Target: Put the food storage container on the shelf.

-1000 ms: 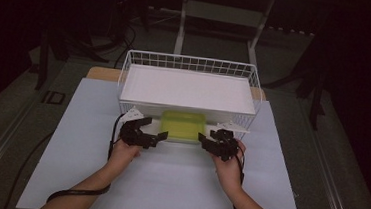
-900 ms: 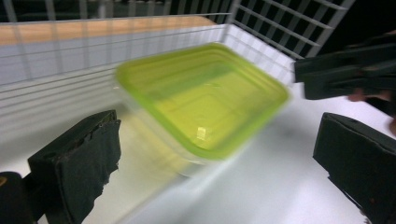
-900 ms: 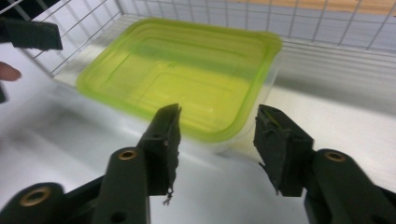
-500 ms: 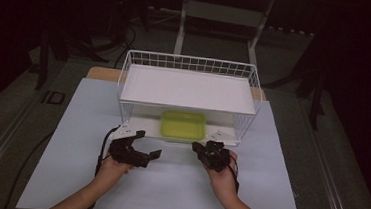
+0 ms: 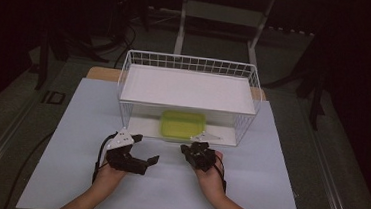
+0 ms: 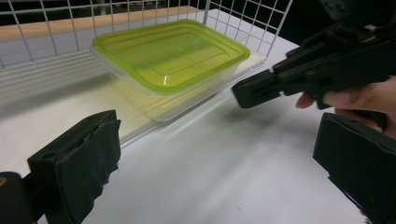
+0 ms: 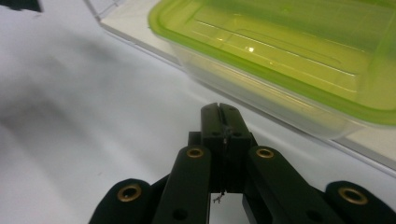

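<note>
Lab-like recording room — dark surroundings, white-covered table (image 5: pixel 71 125), metal stand legs (image 5: pixel 182 29), cables on grey floor (image 5: pixel 1 125)

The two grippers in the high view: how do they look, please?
Both are black with two jaws. The left gripper carries a grey three-cornered plate and trails a black cable. The right gripper has brass-coloured rivets on its links. The forearms are bare, with no sleeves.

Glossy clear plastic container (image 6: pixel 173 88) with a translucent green lid (smooth) sits in a white wire basket (image 5: pixel 139 58)
</note>
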Demonstrator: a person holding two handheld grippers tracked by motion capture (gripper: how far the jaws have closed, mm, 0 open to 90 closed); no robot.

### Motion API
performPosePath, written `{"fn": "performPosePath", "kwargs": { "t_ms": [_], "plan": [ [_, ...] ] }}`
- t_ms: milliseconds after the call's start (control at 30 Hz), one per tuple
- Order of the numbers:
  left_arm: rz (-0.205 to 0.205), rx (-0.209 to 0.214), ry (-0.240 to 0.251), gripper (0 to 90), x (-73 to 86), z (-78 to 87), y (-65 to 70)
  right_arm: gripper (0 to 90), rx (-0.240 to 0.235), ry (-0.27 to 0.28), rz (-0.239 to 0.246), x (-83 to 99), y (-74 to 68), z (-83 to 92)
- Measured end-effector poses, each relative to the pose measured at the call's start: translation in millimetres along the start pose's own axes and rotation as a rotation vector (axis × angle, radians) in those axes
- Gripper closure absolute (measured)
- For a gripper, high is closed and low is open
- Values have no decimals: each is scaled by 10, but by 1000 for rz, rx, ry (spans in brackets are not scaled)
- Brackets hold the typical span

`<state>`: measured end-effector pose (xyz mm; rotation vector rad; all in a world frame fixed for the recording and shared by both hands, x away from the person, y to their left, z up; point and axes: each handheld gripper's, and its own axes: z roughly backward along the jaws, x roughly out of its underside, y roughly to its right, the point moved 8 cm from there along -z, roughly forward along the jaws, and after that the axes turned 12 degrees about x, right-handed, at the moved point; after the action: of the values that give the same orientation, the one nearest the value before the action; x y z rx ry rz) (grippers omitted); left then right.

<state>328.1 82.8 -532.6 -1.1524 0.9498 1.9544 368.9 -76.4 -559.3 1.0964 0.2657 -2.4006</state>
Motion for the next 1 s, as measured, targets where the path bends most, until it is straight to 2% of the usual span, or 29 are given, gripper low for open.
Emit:
{"fn": "performPosePath", "kwargs": {
  "t_ms": [233,600,1000],
  "plan": [
    [-6,-8,-3,14,17,-7,-4,900,22,-9,-6,-81,47,-196],
    [-11,-1,-6,14,21,-8,32,899,54,-2,-17,-210,126,-399],
    [-4,12,-10,14,38,-31,70,898,101,12,-72,-358,305,-558]
  ]
}}
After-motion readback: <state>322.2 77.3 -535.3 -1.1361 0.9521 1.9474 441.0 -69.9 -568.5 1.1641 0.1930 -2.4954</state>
